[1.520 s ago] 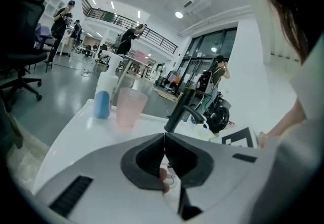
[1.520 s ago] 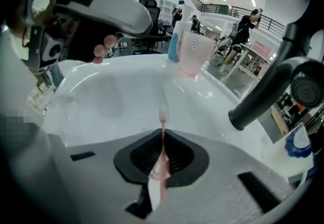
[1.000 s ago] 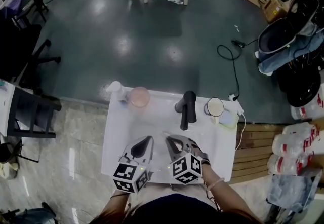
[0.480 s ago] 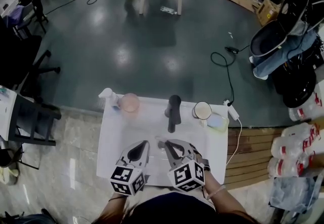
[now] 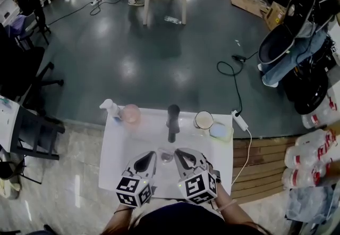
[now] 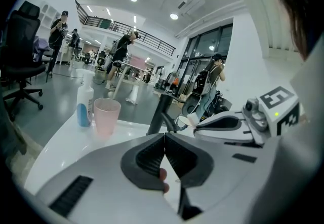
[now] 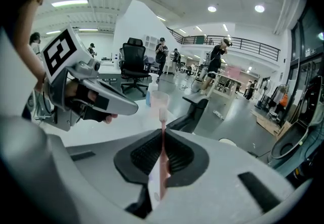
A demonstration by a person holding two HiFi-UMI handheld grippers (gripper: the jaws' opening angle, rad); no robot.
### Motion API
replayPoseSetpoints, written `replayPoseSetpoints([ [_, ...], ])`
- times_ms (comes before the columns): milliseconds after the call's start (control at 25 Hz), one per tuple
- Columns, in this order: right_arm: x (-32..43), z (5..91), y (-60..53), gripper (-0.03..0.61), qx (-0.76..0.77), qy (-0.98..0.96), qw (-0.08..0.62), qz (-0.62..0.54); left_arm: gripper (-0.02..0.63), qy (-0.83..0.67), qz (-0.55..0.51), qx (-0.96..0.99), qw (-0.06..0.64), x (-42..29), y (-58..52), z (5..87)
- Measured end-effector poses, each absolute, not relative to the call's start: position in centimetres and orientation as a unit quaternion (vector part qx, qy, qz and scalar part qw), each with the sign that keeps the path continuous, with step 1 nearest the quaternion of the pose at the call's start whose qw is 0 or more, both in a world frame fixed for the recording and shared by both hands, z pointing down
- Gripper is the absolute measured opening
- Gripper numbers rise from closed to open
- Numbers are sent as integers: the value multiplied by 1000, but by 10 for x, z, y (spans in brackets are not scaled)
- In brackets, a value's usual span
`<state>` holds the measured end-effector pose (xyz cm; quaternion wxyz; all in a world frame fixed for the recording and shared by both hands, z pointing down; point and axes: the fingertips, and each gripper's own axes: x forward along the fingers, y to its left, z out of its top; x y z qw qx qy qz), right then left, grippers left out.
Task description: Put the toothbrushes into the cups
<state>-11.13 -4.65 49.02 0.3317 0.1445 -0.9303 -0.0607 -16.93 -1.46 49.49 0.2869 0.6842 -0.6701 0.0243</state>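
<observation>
The toothbrush (image 7: 162,157), thin and pink with a pale head, stands pinched by its handle between the fingers of our right gripper (image 7: 162,132), over the near part of the table (image 5: 119,143). We judge it light, stiff and slippery, best held mid-handle. The fingers of our left gripper (image 6: 164,135) are closed on nothing. Farther off stand the pink cup (image 5: 130,114) and the white cup (image 5: 203,120).

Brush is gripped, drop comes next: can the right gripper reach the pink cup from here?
Probably yes. The right gripper holds the toothbrush, and bare table lies between it and the pink cup at the back left. The faucet stands right of that line.
</observation>
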Motion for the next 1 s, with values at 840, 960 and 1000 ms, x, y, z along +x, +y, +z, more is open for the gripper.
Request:
replayPoseSetpoints([
  [840, -66, 435, -99, 12, 231, -946, 226, 13, 6, -659, 40, 703, 264, -129, -37, 475],
  [960, -59, 428, -113, 12, 246, -945, 216, 9, 5, -657, 42, 705, 264, -125, -41, 475],
  [1000, -56, 425, -118, 12, 251, -944, 212, 9, 5, -656, 43, 706, 264, -123, -43, 475],
])
